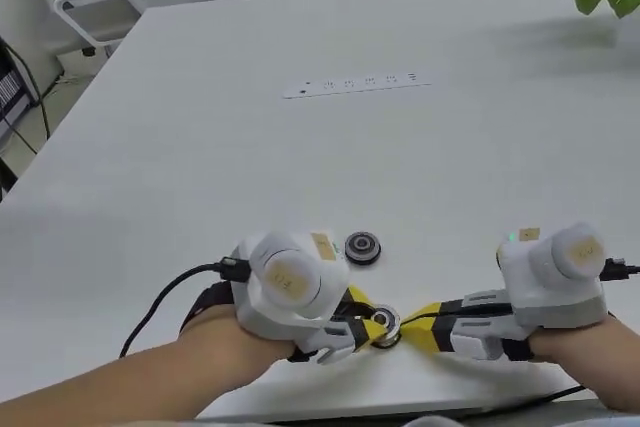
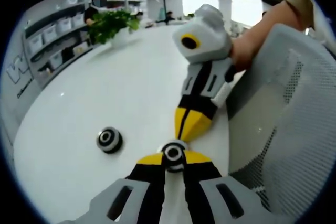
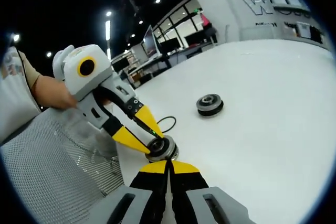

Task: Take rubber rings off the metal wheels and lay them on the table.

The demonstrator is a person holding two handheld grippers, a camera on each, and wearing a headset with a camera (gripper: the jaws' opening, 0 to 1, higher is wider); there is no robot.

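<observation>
the left gripper [image 2: 174, 159] is clamped on a metal wheel [image 2: 173, 152] near the front edge of the surface [image 1: 300, 167]. the right gripper [image 3: 168, 164], jaws together, meets it head-on, tips touching the wheel's rim. a second wheel [image 1: 363, 247] lies flat on the surface just beyond the left gripper, apart from both.

1. A white table [image 1: 200, 147] is carrying everything and is spreading wide.
2. A loose metal wheel [image 1: 363, 247] with a dark ring is lying flat near the front edge.
3. A socket strip [image 1: 357, 84] is sitting flush further back.
4. A black cable [image 1: 160, 307] is trailing over the front left part.
5. A green plant [image 2: 113, 24] is standing near the far right corner.
</observation>
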